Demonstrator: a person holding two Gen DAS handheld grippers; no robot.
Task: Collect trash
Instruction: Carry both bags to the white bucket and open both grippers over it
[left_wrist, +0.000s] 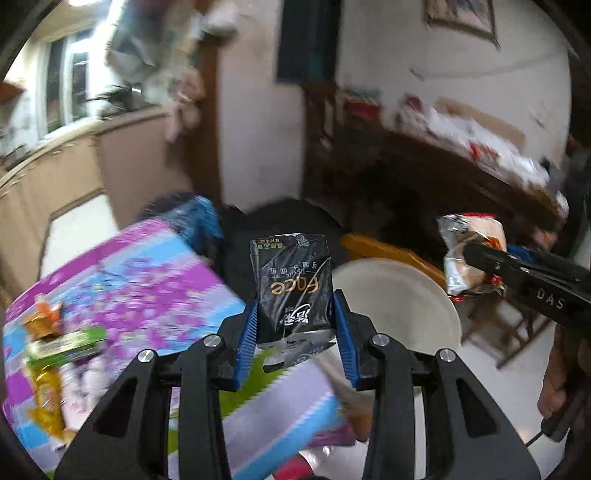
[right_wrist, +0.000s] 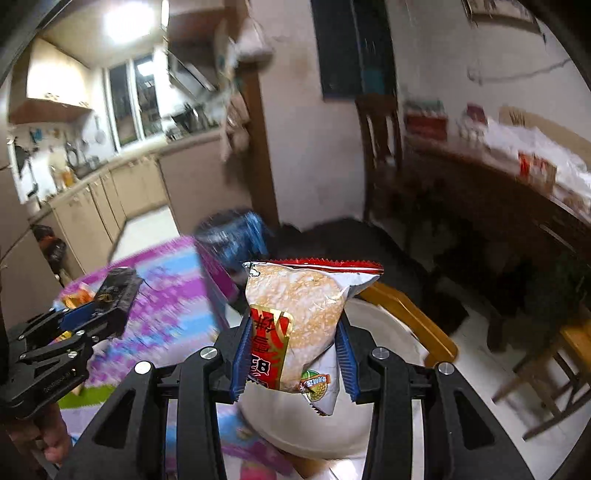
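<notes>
left wrist view: left gripper jaws clamped on black tissue pack, right gripper jaws clamped on snack bag, both aloft above white bin beside tabletop; light, crinkly, slippery film, likely best pinched mid-body.

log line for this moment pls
left gripper: shut on black tissue pack | right gripper: shut on snack bag | both above white bin

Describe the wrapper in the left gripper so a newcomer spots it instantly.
Start at the table with the purple-and-blue floral cloth; above its edge, near the white bin, the left gripper clamps a black tissue pack. Gold "Face" lettering sets it apart from the tan-and-red snack bag the right gripper holds.
</notes>
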